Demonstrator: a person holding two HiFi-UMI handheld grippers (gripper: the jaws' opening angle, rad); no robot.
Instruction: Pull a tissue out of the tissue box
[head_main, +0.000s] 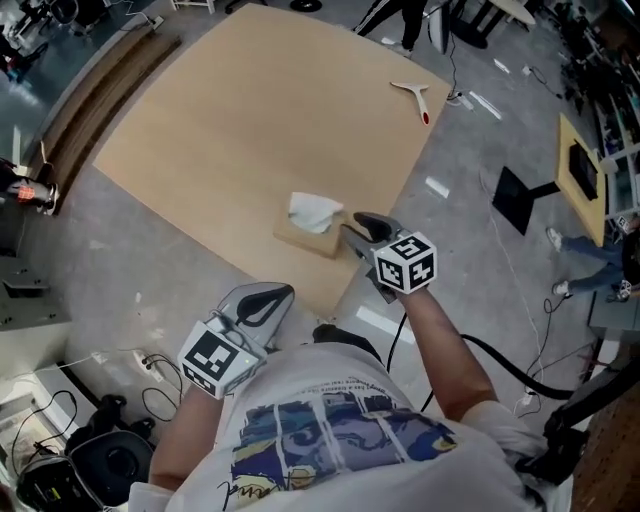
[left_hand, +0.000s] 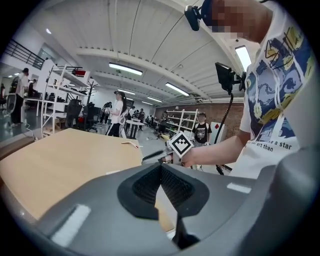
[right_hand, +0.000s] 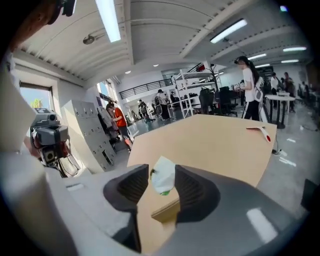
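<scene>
A low cardboard-coloured tissue box (head_main: 300, 238) lies near the front edge of the wooden table (head_main: 260, 120), with a white tissue (head_main: 314, 211) sticking up out of its top. My right gripper (head_main: 350, 225) is just right of the box, open, its jaws pointing at it. In the right gripper view the tissue (right_hand: 163, 175) and box (right_hand: 167, 210) show in the gap of the right gripper (right_hand: 161, 170), a little ahead of the pads, untouched. My left gripper (head_main: 272, 297) hangs close to my body off the table's edge, shut and empty (left_hand: 160, 168).
A white tool with a red tip (head_main: 416, 98) lies at the table's far right corner. Cables and a black bag (head_main: 100, 455) are on the floor at lower left; a black stand base (head_main: 520, 196) is on the floor to the right. People stand in the background.
</scene>
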